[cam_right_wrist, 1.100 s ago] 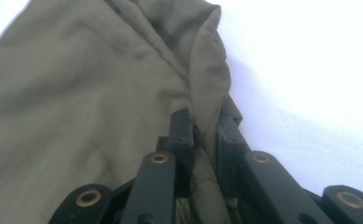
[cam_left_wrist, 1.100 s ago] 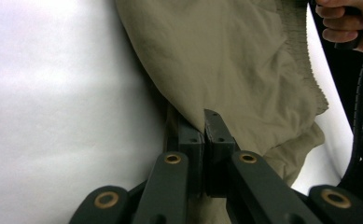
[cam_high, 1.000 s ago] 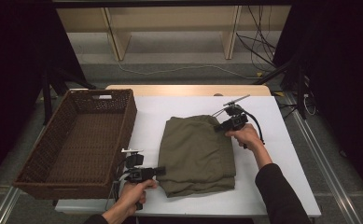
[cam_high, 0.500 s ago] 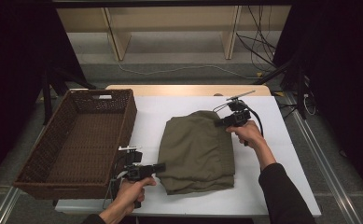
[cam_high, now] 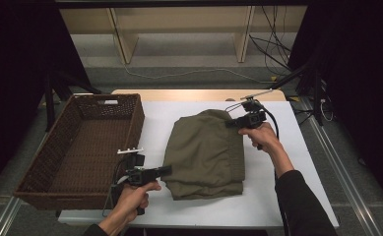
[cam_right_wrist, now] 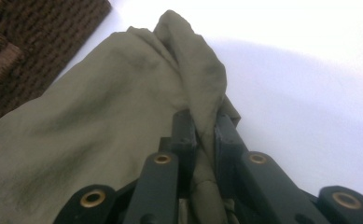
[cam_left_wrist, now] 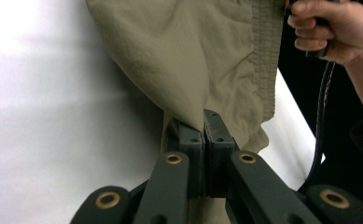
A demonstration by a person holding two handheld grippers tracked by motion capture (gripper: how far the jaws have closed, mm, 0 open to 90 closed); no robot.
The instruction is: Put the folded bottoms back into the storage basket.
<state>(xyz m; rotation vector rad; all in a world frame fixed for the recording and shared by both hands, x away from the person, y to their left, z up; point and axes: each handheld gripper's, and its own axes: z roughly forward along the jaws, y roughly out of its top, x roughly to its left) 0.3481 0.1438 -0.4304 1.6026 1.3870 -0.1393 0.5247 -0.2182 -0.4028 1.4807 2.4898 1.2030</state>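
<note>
from the high view, a folded olive cloth (cam_high: 206,153) lies in the middle of the white table (cam_high: 297,196), with a brown wicker basket (cam_high: 80,147) standing just beside it on the left, its inside bare. the left gripper (cam_high: 165,170) meets the cloth at its near left edge, and the right gripper (cam_high: 230,123) meets it at the far right corner, so the two holds sit on opposite corners, which looks like a way to carry the folded stack without it falling open, perhaps toward the basket. in the left gripper view, the left gripper (cam_left_wrist: 204,126) has its jaws pressed together on a fold of the cloth (cam_left_wrist: 188,60), the fabric pulled up into a small peak there; the person's other hand (cam_left_wrist: 326,28) shows farther off at the top right. in the right gripper view, the right gripper (cam_right_wrist: 205,126) pinches a bunched ridge of the cloth (cam_right_wrist: 100,121) between its jaws, a thick roll of fabric keeping them slightly apart, and the corner rises off the table (cam_right_wrist: 310,84), with the basket (cam_right_wrist: 39,42) at the upper left.
</note>
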